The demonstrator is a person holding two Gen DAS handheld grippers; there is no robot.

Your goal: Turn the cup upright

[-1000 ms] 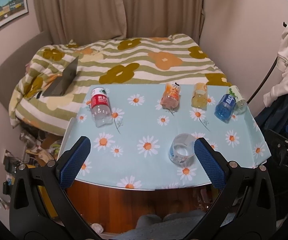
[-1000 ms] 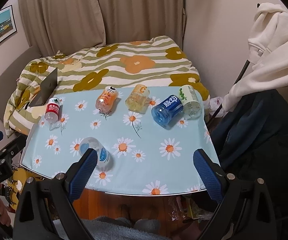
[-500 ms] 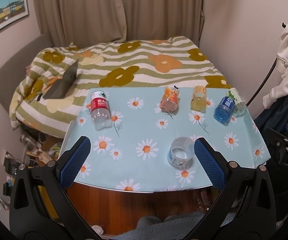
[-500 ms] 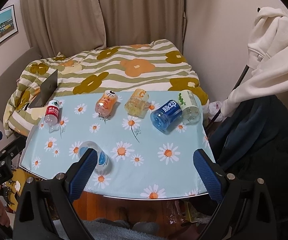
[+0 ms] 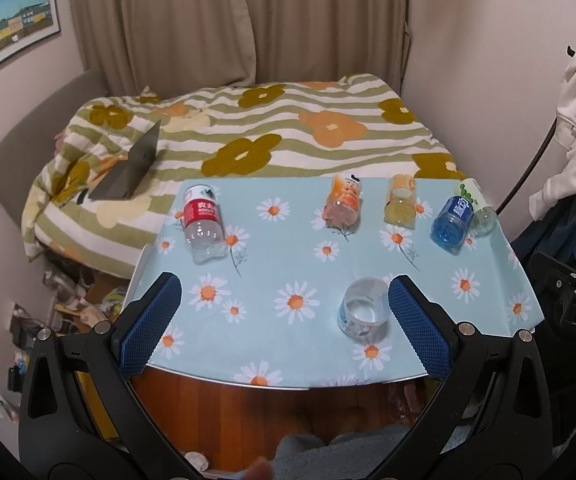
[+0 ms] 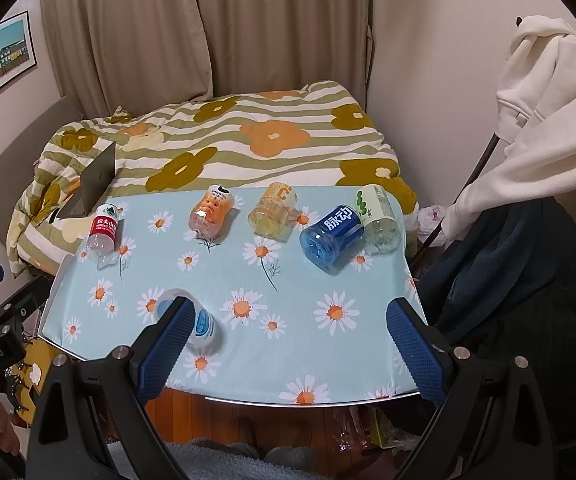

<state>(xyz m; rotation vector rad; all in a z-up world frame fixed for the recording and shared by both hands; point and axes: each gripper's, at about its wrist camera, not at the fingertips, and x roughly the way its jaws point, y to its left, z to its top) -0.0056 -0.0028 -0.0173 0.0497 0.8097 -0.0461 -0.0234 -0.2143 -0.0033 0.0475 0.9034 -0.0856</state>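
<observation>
Lying beyond cup (image 5: 363, 312): five toppled bottles (image 5: 203, 222).

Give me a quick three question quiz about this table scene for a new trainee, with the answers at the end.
1. True or false: the clear cup near the table front edge lies on its side.
2. What colour is the label on the far-left bottle?
3. Which is shut: A left gripper, B right gripper, C neither?

Key:
1. True.
2. Red.
3. C; both have their jaws wide apart and hold nothing.
</observation>
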